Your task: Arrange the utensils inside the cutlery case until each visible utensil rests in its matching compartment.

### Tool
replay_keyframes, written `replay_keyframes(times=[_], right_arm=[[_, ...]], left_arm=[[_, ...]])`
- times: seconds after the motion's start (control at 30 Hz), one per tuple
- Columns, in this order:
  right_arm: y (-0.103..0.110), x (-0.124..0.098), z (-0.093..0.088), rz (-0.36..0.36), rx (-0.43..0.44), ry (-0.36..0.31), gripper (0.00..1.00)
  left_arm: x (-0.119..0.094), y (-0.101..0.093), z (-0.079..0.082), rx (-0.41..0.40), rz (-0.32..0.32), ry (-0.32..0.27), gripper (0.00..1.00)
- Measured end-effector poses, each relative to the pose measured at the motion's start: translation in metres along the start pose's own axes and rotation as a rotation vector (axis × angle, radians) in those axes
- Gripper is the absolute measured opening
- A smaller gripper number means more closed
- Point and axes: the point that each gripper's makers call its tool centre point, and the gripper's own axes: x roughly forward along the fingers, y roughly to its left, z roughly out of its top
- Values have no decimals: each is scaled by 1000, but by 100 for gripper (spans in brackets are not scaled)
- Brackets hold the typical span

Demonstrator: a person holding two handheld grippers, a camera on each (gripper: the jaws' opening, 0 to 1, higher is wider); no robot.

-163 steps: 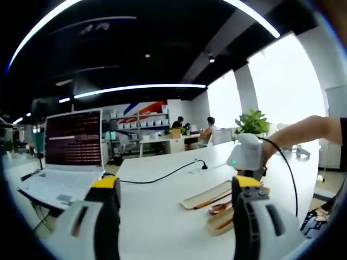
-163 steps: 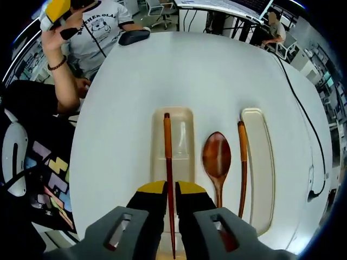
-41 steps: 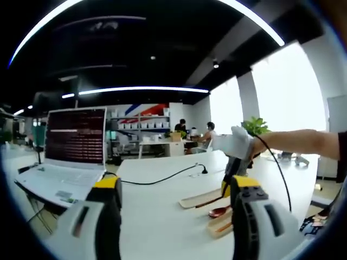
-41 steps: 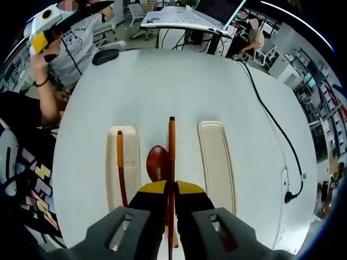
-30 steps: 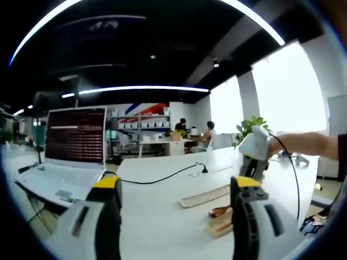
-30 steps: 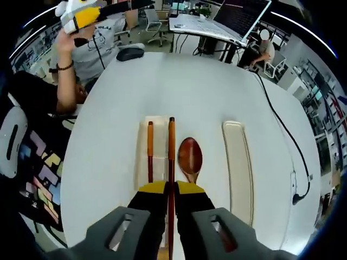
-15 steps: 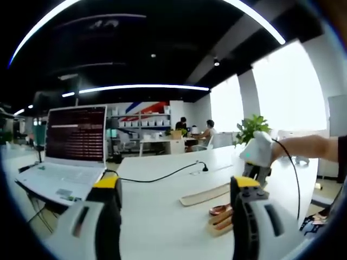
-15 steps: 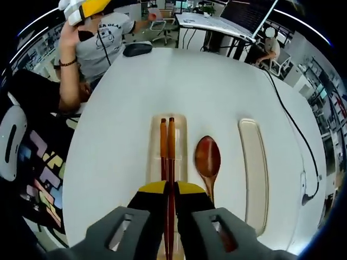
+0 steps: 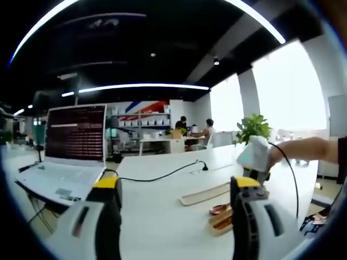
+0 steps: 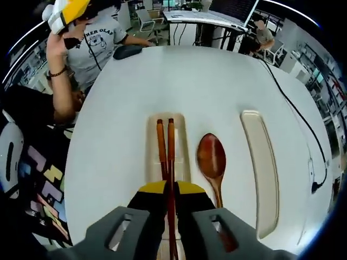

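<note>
In the right gripper view, the right gripper (image 10: pixel 169 189), grey with yellow-capped jaws, has its jaws closed almost together on a slim reddish-brown wooden chopstick (image 10: pixel 171 154). The stick runs straight forward from between the jaws over the cream oblong cutlery case base (image 10: pixel 183 149), which lies on the round white tabletop (image 10: pixel 190 81). A second matching chopstick (image 10: pixel 161 146) lies in that base just beside the held one, nearly parallel to it; whether the two touch cannot be told. To the side of the base, a glossy brown wooden spoon (image 10: pixel 212 157) rests directly on the tabletop, bowl pointing away from the gripper. Beyond the spoon, nearer the tabletop edge with the black cable (image 10: pixel 303 124), lies a cream oblong lid or second tray (image 10: pixel 261 168), with nothing in it.

A person in a grey printed T-shirt (image 10: pixel 103 35) sits at the far edge, one raised hand holding the left gripper (image 10: pixel 65 12). A dark rounded object (image 10: pixel 127 51) sits on the tabletop near that person.

In the left gripper view, the left gripper (image 9: pixel 173 189) is held above the tabletop with its jaws wide apart and nothing between them. Past it stand an open white laptop (image 9: pixel 70 151) and a green potted plant (image 9: pixel 252 127).
</note>
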Motion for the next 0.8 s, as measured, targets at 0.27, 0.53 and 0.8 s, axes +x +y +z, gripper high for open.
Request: replay_keyframes(times=[0.27, 0.53, 0.8], right_arm=[[-2, 0, 4, -21, -25, -12, 9], [-5, -9, 14, -25, -1, -75, 9], [-49, -30, 2, -133, 46, -77, 13]], left_arm=[[0, 1, 0, 0, 2, -1, 87], [-1, 0, 1, 1, 0, -2, 87], [-2, 2, 1, 4, 9, 1, 87]])
